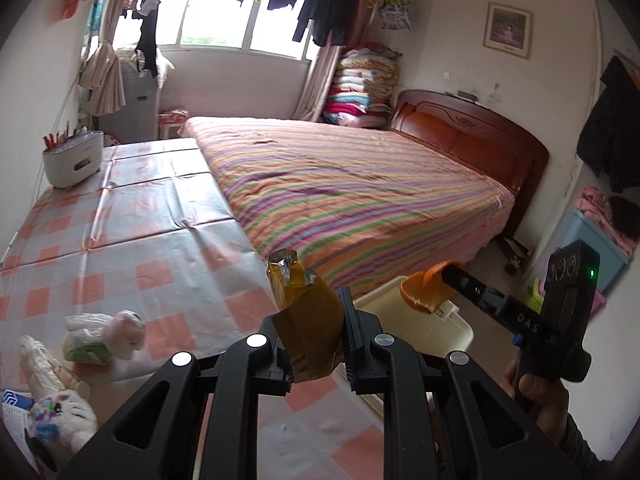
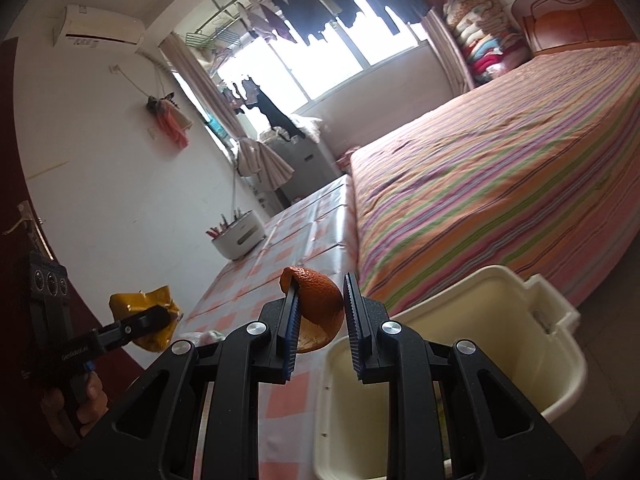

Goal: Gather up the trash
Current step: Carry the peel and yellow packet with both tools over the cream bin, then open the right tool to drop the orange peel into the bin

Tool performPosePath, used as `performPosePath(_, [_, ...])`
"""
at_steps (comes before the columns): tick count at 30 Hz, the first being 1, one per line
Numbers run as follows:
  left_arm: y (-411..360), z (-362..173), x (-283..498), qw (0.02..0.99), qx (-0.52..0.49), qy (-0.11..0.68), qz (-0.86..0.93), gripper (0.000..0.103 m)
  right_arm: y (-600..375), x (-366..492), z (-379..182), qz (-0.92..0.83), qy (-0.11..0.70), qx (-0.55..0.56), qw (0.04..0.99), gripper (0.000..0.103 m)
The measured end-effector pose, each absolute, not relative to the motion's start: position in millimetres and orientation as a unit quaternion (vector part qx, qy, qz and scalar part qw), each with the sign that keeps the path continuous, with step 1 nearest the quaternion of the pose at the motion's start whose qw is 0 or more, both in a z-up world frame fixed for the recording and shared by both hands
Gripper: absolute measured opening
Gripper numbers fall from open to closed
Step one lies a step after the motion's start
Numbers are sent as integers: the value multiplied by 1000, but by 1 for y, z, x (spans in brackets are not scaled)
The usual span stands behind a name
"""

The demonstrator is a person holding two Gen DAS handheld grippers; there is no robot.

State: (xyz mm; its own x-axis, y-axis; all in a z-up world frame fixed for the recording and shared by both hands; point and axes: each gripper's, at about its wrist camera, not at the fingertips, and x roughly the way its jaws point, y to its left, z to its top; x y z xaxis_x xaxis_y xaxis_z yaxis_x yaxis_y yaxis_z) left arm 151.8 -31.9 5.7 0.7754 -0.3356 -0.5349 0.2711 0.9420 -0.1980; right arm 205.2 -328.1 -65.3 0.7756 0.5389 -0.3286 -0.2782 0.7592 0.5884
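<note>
My left gripper (image 1: 312, 312) is shut on a crumpled yellow-brown foil wrapper (image 1: 308, 320), held over the near edge of the checked table (image 1: 140, 220). To its right, my right gripper (image 1: 444, 274) pinches a curl of orange peel (image 1: 420, 292) just above a cream plastic bin (image 1: 440, 332). In the right wrist view the orange peel (image 2: 320, 312) sits between the blue pads of the right gripper (image 2: 322, 284), and the bin (image 2: 500, 320) gapes below and to the right. The left gripper (image 2: 160, 314) with the wrapper (image 2: 136, 304) shows at the left.
A striped bed (image 1: 360, 192) runs along the table's right side. A white holder of sticks (image 1: 72, 160) stands at the table's far left. Plush toys (image 1: 124, 332) and a white pouch (image 1: 44, 364) lie near the front left. A hand (image 1: 540, 400) grips the right tool.
</note>
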Motion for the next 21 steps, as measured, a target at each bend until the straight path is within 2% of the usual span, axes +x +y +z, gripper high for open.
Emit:
performPosePath(12, [-64, -14, 153, 924, -32, 324, -201, 18, -335, 196, -66, 188, 246, 238, 921, 23])
performPosePath(13, [-67, -14, 153, 923, -31, 326, -203, 18, -334, 196, -66, 187, 246, 237, 921, 25])
performPosePath(15, [-69, -16, 154, 920, -33, 330, -208, 18, -335, 195, -65, 185, 245, 240, 921, 40])
performPosePath(16, [-71, -17, 155, 919, -34, 332, -212, 18, -336, 194, -65, 182, 242, 243, 922, 55])
performPosePath(17, [-73, -17, 156, 917, -35, 335, -215, 18, -337, 192, -64, 180, 237, 246, 922, 59])
performPosePath(21, [-82, -21, 160, 912, -38, 341, -226, 18, -344, 187, -61, 173, 223, 255, 925, 60])
